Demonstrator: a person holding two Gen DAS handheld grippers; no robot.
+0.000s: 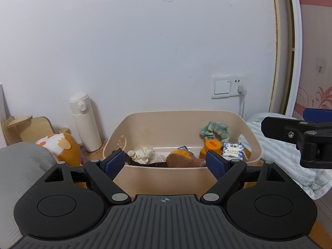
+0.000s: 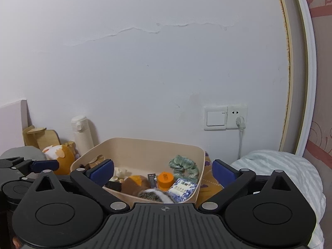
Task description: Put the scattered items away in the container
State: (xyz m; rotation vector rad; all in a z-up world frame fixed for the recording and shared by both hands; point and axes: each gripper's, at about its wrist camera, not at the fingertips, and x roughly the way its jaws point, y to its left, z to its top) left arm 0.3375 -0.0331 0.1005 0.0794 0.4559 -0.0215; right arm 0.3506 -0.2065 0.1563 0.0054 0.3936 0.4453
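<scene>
Left gripper (image 1: 166, 161): wide apart, holding nothing, level with the near wall of the bin (image 1: 161, 178).
Right gripper (image 2: 164, 171): also wide and empty, raised in front of the bin's near right corner; its side shows at the right edge of the left view.
Bin: beige, on the surface against the wall, between a grey cloth (image 1: 18, 166) and a striped cloth (image 1: 280, 151).
Contents: scrunchie (image 1: 215, 131), orange bottle (image 1: 211, 148), blue-white packet (image 1: 232, 150), brown plush (image 1: 182, 158), cream cloth (image 1: 142, 155), a small dark item beside the bottle; all lie inside.
Outside the bin: fox plush (image 1: 62, 147) and flask (image 1: 84, 122) to its left, near the wall; whether they count as scattered I cannot tell.
Progress: sorting looks nearly or fully done.
Doing it well: if the fox plush is next, take it with the left gripper, the nearer one; keep the jaws wide, close across its soft body rather than an ear, lift clear of the rim, and release low over the open left part.
Risk: nudging the flask over while reaching.
</scene>
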